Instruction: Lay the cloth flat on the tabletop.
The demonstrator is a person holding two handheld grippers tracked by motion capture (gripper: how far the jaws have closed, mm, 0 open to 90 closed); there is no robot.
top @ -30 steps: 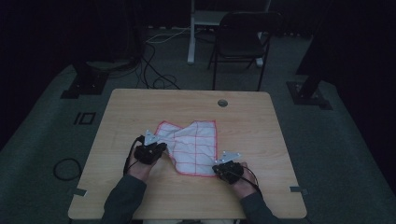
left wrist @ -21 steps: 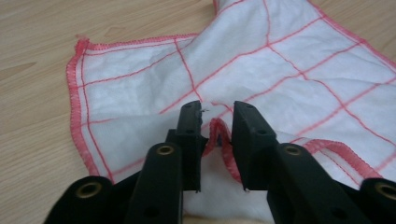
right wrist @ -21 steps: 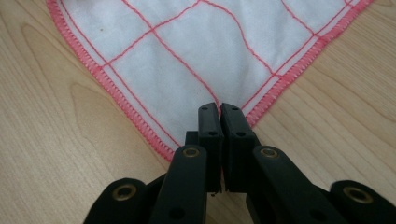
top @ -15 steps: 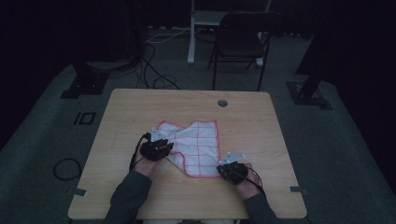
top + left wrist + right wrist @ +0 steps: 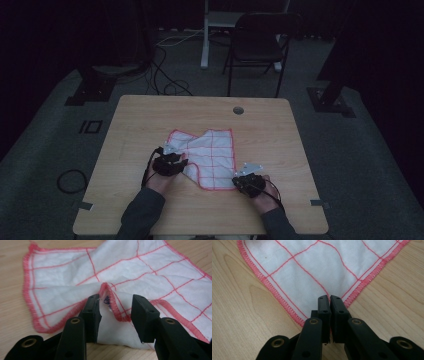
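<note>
A white cloth with red grid lines and a red hem lies rumpled on the wooden table. My left gripper is at the cloth's left near edge. In the left gripper view it stands open, with a raised fold of the red hem between its jaws. My right gripper is at the cloth's near corner. In the right gripper view it is shut on that corner of the cloth, which lies flat ahead of the jaws.
A round cable hole sits near the table's far edge. Beyond the table stand a dark chair and a white post, with cables on the floor. Bare wood surrounds the cloth.
My left gripper has moved a little right onto the cloth's edge, bunching a fold. My right gripper shifted slightly right with the corner.
</note>
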